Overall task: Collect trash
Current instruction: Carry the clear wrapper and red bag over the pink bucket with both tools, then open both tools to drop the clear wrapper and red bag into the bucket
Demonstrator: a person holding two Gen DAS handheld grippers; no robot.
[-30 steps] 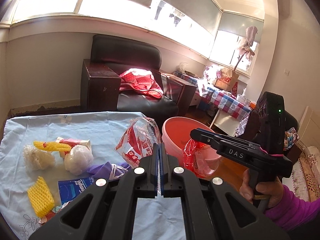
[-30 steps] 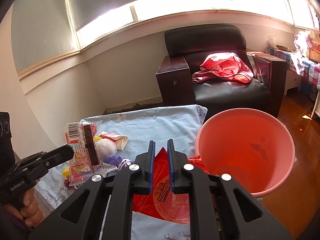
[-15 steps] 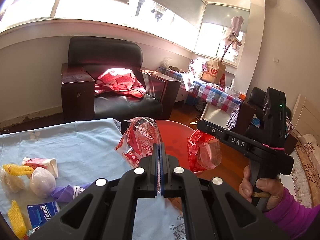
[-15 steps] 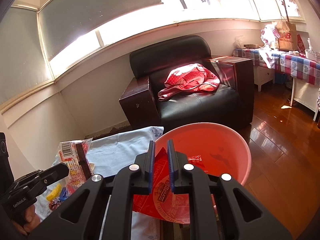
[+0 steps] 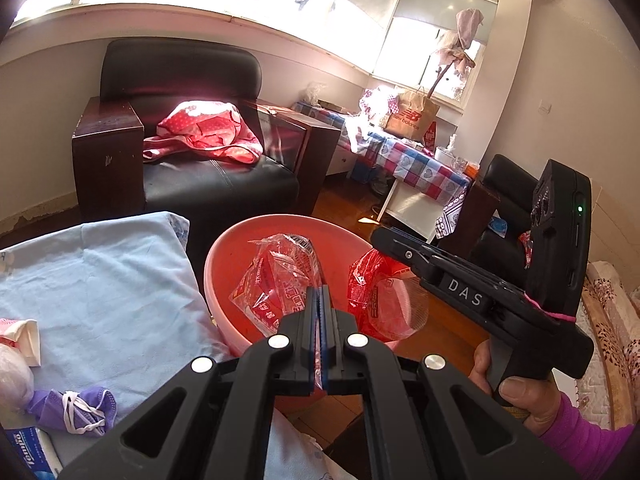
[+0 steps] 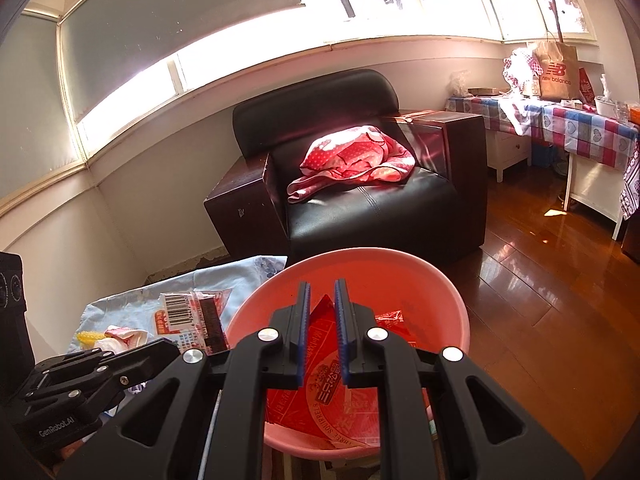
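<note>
A pink plastic basin [image 5: 224,264] stands at the right edge of the table; it also shows in the right wrist view [image 6: 448,300]. My left gripper [image 5: 319,300] is shut on a clear red-printed snack bag [image 5: 276,280] and holds it over the basin. My right gripper [image 6: 320,300] is over the basin with its fingers slightly parted, and a red snack wrapper [image 6: 320,392] hangs between and below them. In the left wrist view the right gripper [image 5: 380,236] has that red wrapper [image 5: 376,292] hanging under it.
The table has a light blue cloth [image 5: 100,280] with a purple face mask [image 5: 80,404], a tissue pack [image 5: 24,452] and other trash at the left. A black armchair [image 5: 192,168] with a red cloth stands behind. Wooden floor [image 6: 540,320] lies to the right.
Both grippers have moved right from above the table to over the basin, carrying their wrappers. The right gripper's fingers have parted a little.
</note>
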